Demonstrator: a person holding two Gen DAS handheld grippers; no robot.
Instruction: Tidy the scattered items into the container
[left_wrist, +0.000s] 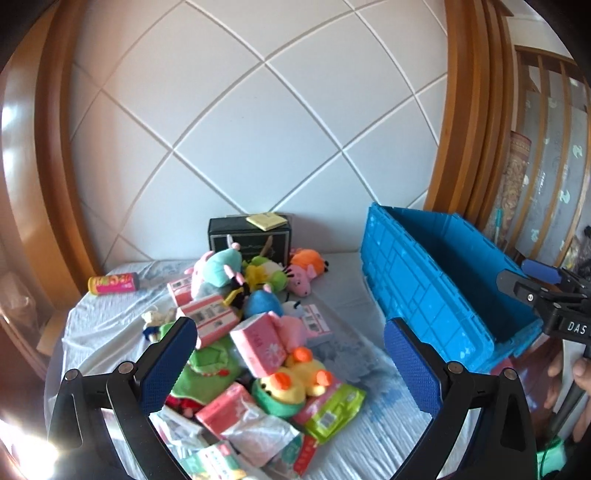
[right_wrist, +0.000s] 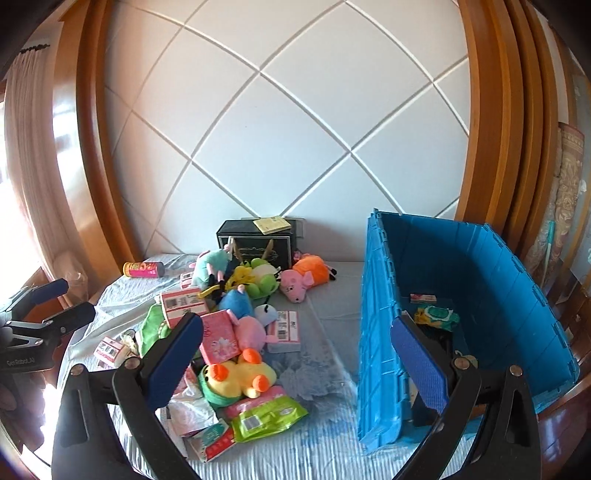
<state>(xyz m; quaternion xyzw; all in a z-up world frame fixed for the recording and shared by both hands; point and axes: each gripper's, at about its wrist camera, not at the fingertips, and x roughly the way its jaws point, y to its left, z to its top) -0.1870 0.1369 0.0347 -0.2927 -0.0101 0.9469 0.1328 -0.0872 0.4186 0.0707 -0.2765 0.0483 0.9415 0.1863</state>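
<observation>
1. Bedsheet (right_wrist: 325, 295), pale blue, fills the lower middle of both views under a heap of toys and packets.
2. Blue crate (right_wrist: 376, 332) stands at the right of the frame, touching the sheet; a few small packets lie inside, at least two.
3. Left gripper (left_wrist: 288, 354) is spread wide with nothing between its pads, hovering above the heap.
4. Right gripper (right_wrist: 295, 350) is equally wide and empty, beside the crate wall.
5. One black box (right_wrist: 258, 242) at centre back carries one yellow notepad (right_wrist: 271, 224).
6. One yellow duck plush (right_wrist: 236, 380), one pink pig plush (right_wrist: 295, 284), one pink can (right_wrist: 144, 269) at left.
</observation>
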